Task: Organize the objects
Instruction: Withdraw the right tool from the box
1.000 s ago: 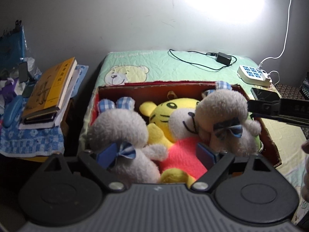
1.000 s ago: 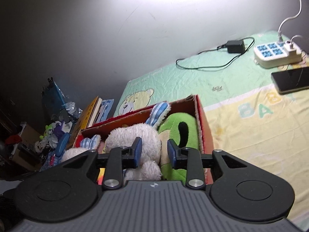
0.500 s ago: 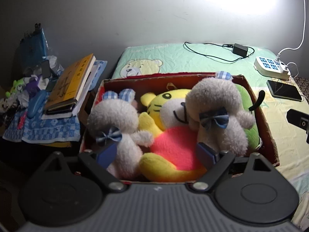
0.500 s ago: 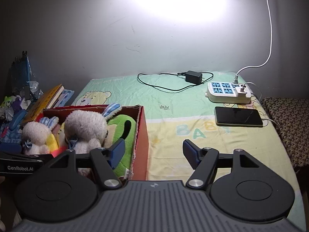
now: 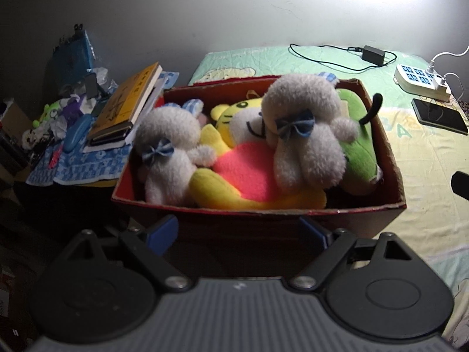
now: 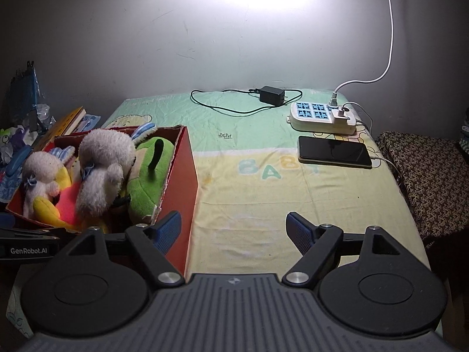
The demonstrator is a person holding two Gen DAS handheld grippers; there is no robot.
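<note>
Between your left gripper's blue ribbed pads, spread wide and holding nothing, sits the near wall of a red cardboard box with a raw, frayed rim; the tool hangs level just short of that wall, apart from it. Your right gripper is likewise released, its fingers splayed over bare bedsheet, its left pad close beside the box's right outer wall, contact not discernible. Contents of the box, all soft plush: one small grey-white fleecy bunny with a blue bow, at the left end; one larger fleecy bunny with a matching bow, leaning right of centre; one yellow tiger toy with a pink felt belly, lying under and between the two; one green plush with a black curved stalk, wedged against the right wall. The box rests on a creased cotton sheet, green and pale yellow, printed with lettering. Well beyond your right gripper: one glossy black phone, flat; one white power strip with blue sockets; one black adapter with a looped cable. Left of the box: a stack of books, the top one yellow, lying on a blue patterned cloth.
</note>
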